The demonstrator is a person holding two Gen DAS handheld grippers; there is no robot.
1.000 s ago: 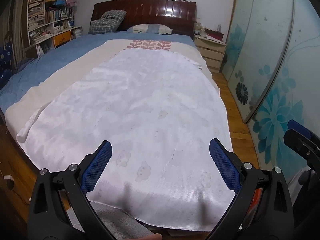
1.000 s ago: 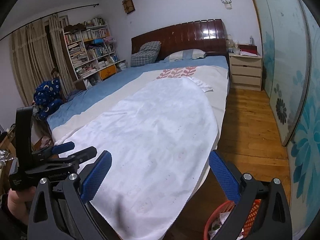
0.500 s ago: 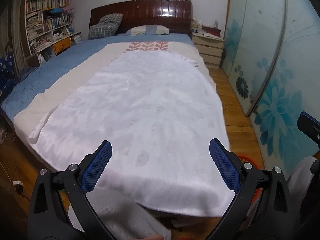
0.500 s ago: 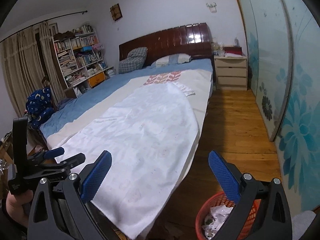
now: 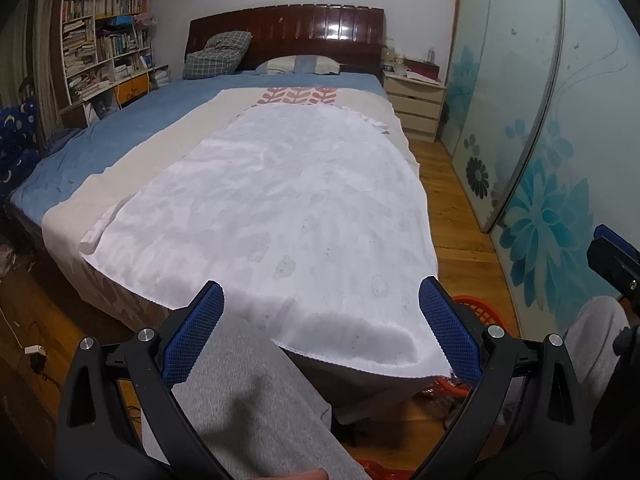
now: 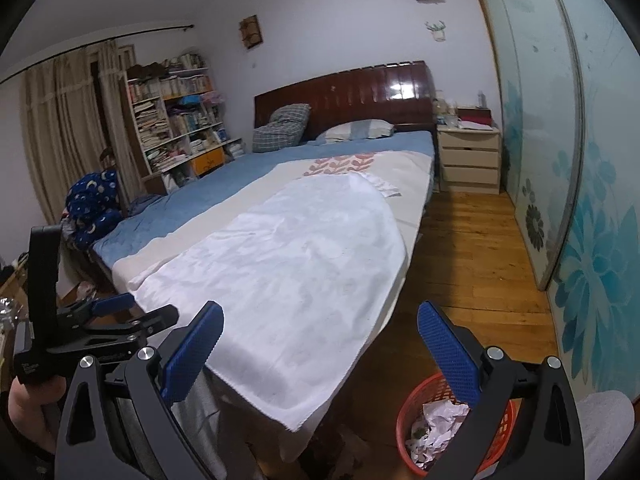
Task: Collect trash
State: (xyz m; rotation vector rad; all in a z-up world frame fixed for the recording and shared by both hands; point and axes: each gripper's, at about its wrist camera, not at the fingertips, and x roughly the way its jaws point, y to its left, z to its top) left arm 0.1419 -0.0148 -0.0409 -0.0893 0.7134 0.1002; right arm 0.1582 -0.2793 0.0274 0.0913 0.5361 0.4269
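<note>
A red plastic basket [image 6: 416, 412] stands on the wooden floor at the foot of the bed and holds crumpled white paper trash [image 6: 438, 420]. Its rim also shows in the left wrist view [image 5: 476, 308], mostly hidden behind the bed corner. My right gripper [image 6: 320, 344] is open and empty above the bed's foot corner, its right finger over the basket. My left gripper [image 5: 322, 324] is open and empty, held back from the foot edge of the bed above a grey-trousered leg [image 5: 248, 400]. The left gripper also shows in the right wrist view [image 6: 116, 316].
A white cloth [image 5: 280, 208] covers a cream sheet on the bed [image 5: 132, 136]. A bookshelf [image 6: 172, 120] stands at left, a nightstand [image 6: 468, 156] beside the headboard, glass floral sliding doors [image 6: 580, 200] along the right. Wooden floor [image 6: 460, 248] runs between bed and doors. Cables lie on the floor [image 5: 32, 352].
Both grippers have pulled back and up from the bed, so more floor and the whole basket show. Both stay open and empty.
</note>
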